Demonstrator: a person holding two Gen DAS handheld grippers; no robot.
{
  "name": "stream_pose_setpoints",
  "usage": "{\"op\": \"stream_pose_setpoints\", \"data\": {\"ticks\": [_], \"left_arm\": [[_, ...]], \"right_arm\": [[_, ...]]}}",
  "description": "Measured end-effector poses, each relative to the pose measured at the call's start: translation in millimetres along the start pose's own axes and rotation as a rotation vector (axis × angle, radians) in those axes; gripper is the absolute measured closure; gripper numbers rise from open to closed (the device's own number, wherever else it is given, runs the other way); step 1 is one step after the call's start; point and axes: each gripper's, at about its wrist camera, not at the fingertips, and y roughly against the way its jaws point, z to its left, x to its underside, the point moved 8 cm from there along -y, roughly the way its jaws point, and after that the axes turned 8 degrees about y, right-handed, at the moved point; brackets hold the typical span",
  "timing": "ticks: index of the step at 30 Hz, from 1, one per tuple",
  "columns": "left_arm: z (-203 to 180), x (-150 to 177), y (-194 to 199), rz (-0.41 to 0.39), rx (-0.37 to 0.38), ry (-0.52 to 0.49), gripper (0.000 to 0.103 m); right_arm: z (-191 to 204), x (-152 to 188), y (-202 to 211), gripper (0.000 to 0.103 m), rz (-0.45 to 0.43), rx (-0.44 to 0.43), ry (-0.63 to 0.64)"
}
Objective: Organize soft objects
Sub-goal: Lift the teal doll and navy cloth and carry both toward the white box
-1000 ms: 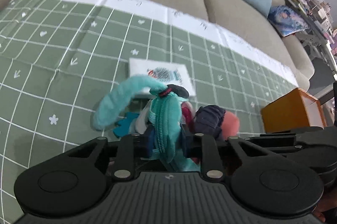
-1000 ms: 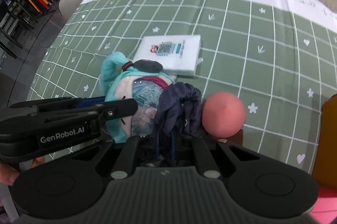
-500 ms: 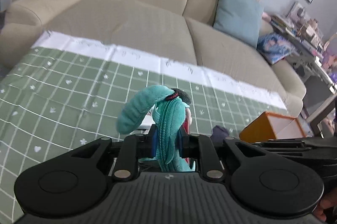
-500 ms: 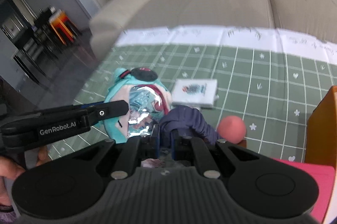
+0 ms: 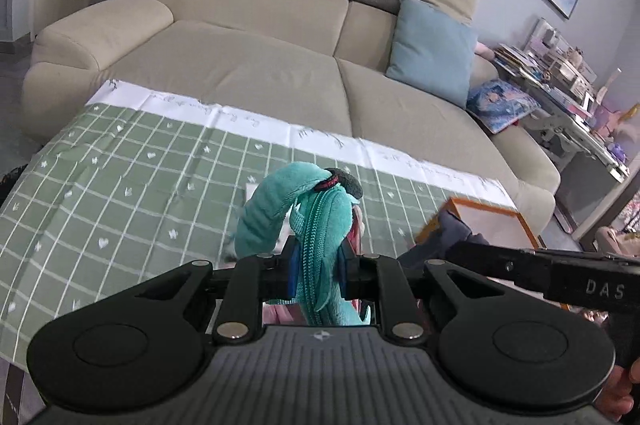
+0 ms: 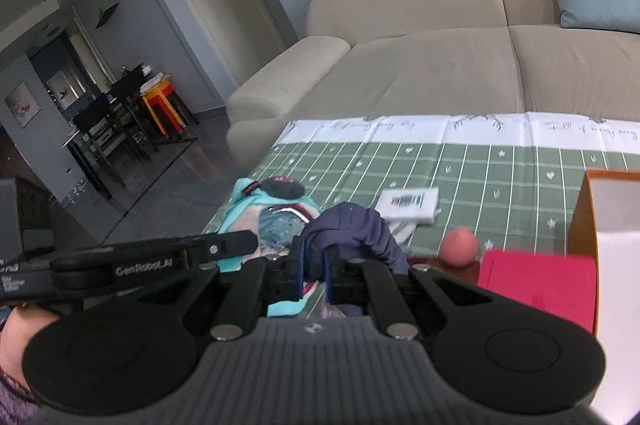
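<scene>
Sofa behind a green-checked worktop (image 5: 120, 185): left tool (image 5: 318, 275) clamps the teal plush (image 5: 320, 225), right tool (image 6: 314, 275) pinches its navy cloth (image 6: 352, 229) (shared lift), orange box (image 6: 600, 201) at three o'clock.

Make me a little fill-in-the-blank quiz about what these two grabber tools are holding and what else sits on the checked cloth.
1. The left gripper is clamped on the plush doll's long ____ hair.
2. The right gripper pinches a dark ____ piece of fabric.
3. The small ball lying on the checked cloth is ____ in colour.
4. The open box at the cloth's edge has ____ walls.

Missing words: teal; navy; pink; orange
</scene>
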Motion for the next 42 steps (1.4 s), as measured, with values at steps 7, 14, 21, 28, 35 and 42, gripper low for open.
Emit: {"op": "stream_pose_setpoints", "data": {"ticks": [7, 14, 21, 28, 35, 42], "left_arm": [[-15.4, 43.2, 16.3, 0.058, 0.015, -0.025, 0.083], [-32.3, 84.1, 18.1, 0.14, 0.03, -0.055, 0.083], [-57.8, 102.7, 16.9, 0.178, 0.049, -0.106, 0.083], [-97.9, 109.8, 18.3, 0.196, 0.101, -0.167, 0.083], [-137.2, 111.5, 12.3, 0.212, 0.155, -0.214, 0.083], [-179.9, 99.2, 5.3, 0.203, 0.229, -0.238, 0.083]], "right_arm": [[3.4, 52.3, 35.8, 0.096, 0.055, -0.006, -0.036], [-14.8, 95.5, 72.2, 0.096, 0.068, 0.026, -0.103], [-37.4, 110.3, 103.2, 0.096, 0.021, 0.079, -0.155], [-61.9, 117.7, 133.2, 0.096, -0.036, 0.134, -0.207], [-80.8, 108.2, 164.7, 0.096, -0.114, 0.186, -0.227], [-99.7, 79.7, 200.7, 0.096, -0.227, 0.243, -0.206]]}}
